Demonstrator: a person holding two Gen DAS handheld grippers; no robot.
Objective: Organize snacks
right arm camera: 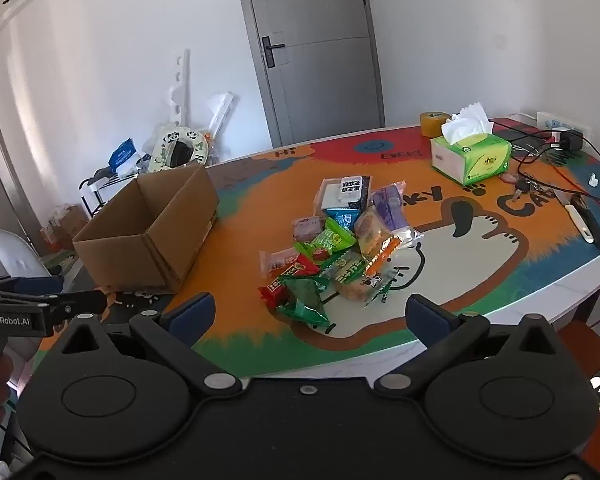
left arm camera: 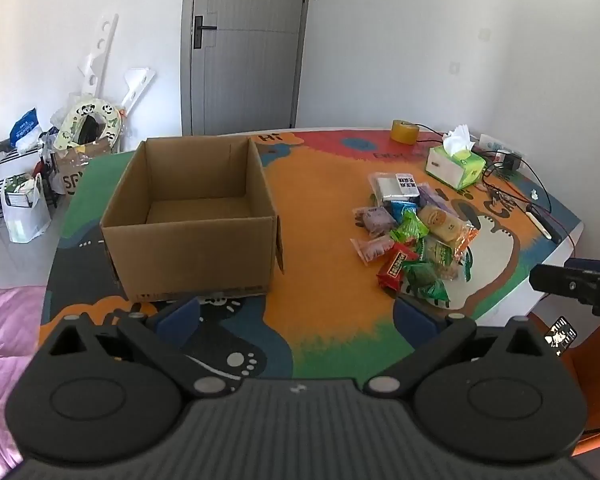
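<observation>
Left gripper (left arm camera: pixel 296 316): fills the bottom of the left wrist view, blue-padded jaws spread wide, nothing between them, tilted down over the table's near edge.
Right gripper (right arm camera: pixel 310 318): low centre of the right wrist view, jaws also wide apart and empty, aimed at the snack heap.
Writing on the tongs: "GenRobot.AI" in white on the side of the left gripper, seen at the lower left edge of the right wrist view.
Snacks (right arm camera: pixel 340 244): a loose heap of wrapped packets in the middle of the right wrist view, lying on the table just beyond the right gripper; none is in the box.
Nearest packets: a green packet (right arm camera: pixel 304 298) and a red packet (right arm camera: pixel 286 278) with yellow characters too small to read.
Farthest packet: a silver packet (right arm camera: pixel 346 192) bearing a black-and-white label, its characters unreadable.
Cardboard box (left arm camera: pixel 192 216): open-topped and empty, centre left of the left wrist view, well apart from the heap.
Table (left arm camera: pixel 324 208): covered by a bright cartoon mat; "Hi" reads near its far edge, and large letters "KY" and "CA" show by a paw print.
Tissue box (right arm camera: pixel 472 156): green and white, upper right, a tissue sticking up.
Tape roll (right arm camera: pixel 434 123): tan, just behind the tissue box.
Door (right arm camera: pixel 312 44): grey, shut, in the far wall.
</observation>
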